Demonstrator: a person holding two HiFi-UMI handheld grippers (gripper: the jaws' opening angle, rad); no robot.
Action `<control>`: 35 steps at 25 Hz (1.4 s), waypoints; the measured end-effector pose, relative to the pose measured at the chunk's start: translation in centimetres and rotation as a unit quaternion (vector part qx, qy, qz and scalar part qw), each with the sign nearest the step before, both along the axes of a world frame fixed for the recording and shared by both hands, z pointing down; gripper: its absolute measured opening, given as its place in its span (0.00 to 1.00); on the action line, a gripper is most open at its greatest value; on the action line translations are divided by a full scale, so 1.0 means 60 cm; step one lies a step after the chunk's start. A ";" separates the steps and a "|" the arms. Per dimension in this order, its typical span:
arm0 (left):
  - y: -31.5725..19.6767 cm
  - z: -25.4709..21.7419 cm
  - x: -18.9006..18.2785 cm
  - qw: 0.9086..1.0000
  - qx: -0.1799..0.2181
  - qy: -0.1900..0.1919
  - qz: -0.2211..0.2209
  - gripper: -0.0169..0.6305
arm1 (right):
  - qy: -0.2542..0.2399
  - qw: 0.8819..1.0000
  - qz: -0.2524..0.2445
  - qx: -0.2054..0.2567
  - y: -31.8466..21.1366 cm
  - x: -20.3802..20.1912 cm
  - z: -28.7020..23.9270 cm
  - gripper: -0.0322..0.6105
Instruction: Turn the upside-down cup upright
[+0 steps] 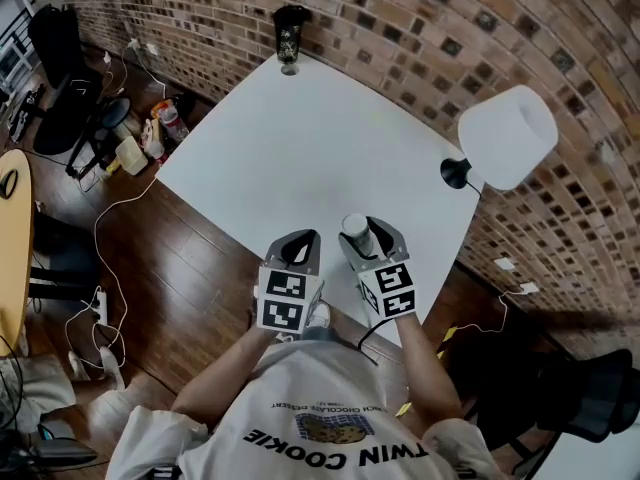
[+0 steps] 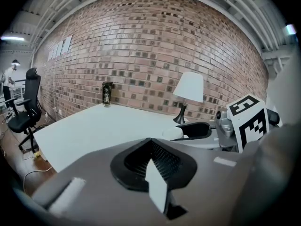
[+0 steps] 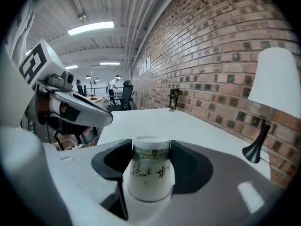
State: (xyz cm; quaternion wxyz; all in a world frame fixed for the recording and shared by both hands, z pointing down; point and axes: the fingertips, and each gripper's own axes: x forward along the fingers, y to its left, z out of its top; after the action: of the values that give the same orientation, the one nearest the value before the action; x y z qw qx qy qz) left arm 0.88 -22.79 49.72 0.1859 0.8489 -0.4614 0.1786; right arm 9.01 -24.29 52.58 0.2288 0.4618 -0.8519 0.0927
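Right hand-held gripper (image 3: 149, 145) tight around tapered paper cup (image 3: 148, 178); left hand-held gripper (image 2: 151, 145), jaws together

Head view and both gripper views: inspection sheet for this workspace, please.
Surface: white table, no spills seen.
Job's things: cup held between the pads of the right claw.
Clutter: dark tumbler at far edge; lamp by the wall.
Grippers: right claw shut on cup; left claw shut, empty.
Cables: loose cables on the floor left of the table.
Surroundings: brick wall, wood floor, office chair.
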 end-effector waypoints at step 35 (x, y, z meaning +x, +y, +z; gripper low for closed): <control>0.067 -0.008 -0.022 0.999 -0.004 0.033 0.032 0.03 | -0.038 0.990 0.121 0.061 0.075 0.014 -0.079 0.45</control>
State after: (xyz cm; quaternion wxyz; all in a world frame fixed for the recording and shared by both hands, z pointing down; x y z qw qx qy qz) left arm -0.45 -18.77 49.26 0.1991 0.8679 -0.4267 0.1582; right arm 9.87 -19.81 47.85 0.1543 0.5711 -0.8018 0.0849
